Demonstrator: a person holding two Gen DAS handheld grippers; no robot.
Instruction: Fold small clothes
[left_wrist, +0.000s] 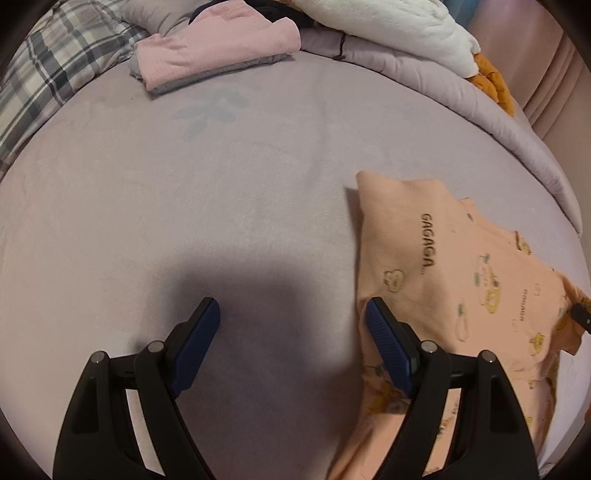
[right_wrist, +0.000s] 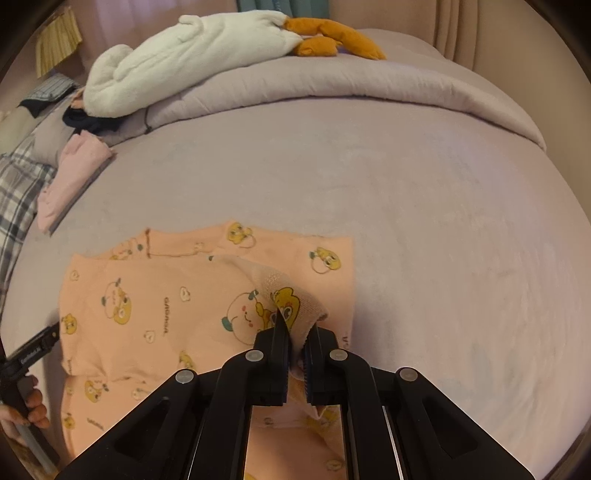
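Observation:
A peach garment printed with yellow cartoon figures lies partly folded on the lilac bed sheet. My right gripper is shut on a lifted fold of this garment near its right edge. In the left wrist view the same garment lies to the right. My left gripper stands open just above the sheet, its right finger over the garment's left edge, nothing between the pads. The left gripper's tip and the hand holding it show at the right wrist view's left edge.
A folded pink garment rests at the far left by a plaid pillow. A white plush toy with orange feet lies on the rolled lilac duvet at the back. Dark clothes sit beside it.

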